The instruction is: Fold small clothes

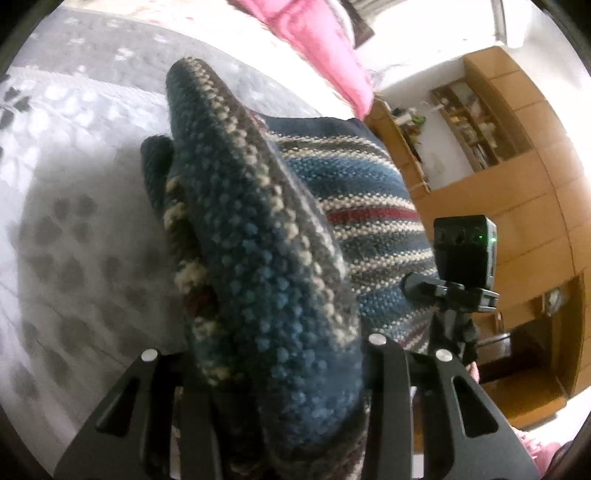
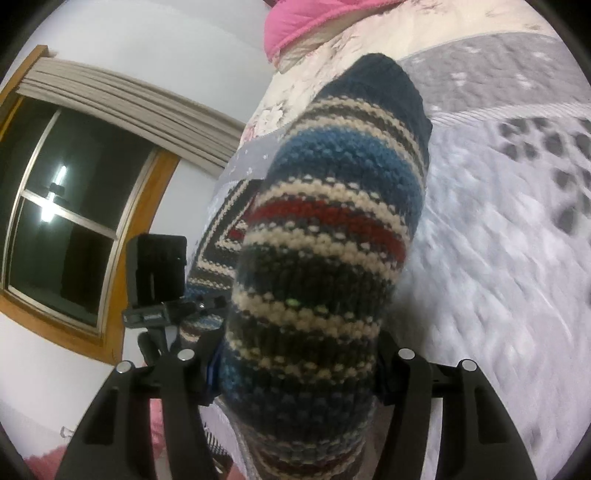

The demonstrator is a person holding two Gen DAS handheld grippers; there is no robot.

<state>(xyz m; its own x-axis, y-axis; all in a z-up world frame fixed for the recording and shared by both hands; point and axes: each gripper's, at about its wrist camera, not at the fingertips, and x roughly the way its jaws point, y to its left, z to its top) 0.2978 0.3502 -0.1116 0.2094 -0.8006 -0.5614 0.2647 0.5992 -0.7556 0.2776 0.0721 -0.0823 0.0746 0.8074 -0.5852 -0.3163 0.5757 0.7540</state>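
A small striped knit garment (image 1: 266, 258), blue, cream, grey and red, hangs in the air between both grippers above the bed. My left gripper (image 1: 273, 373) is shut on one bunched end of it, and the cloth hides the fingertips. A flat stretch of the knit (image 1: 362, 206) runs rightward to the other gripper's camera block (image 1: 465, 254). In the right wrist view the garment (image 2: 325, 240) rises thick from my right gripper (image 2: 295, 362), which is shut on its other end. The left gripper's camera block (image 2: 159, 269) shows to the left.
A grey and white patterned bedspread (image 1: 74, 229) (image 2: 498, 240) lies below. A pink quilted item (image 1: 325, 48) (image 2: 303, 18) rests at the bed's far end. Wooden cabinets (image 1: 524, 184) stand to one side, and a dark window (image 2: 74, 221) is set in the opposite wall.
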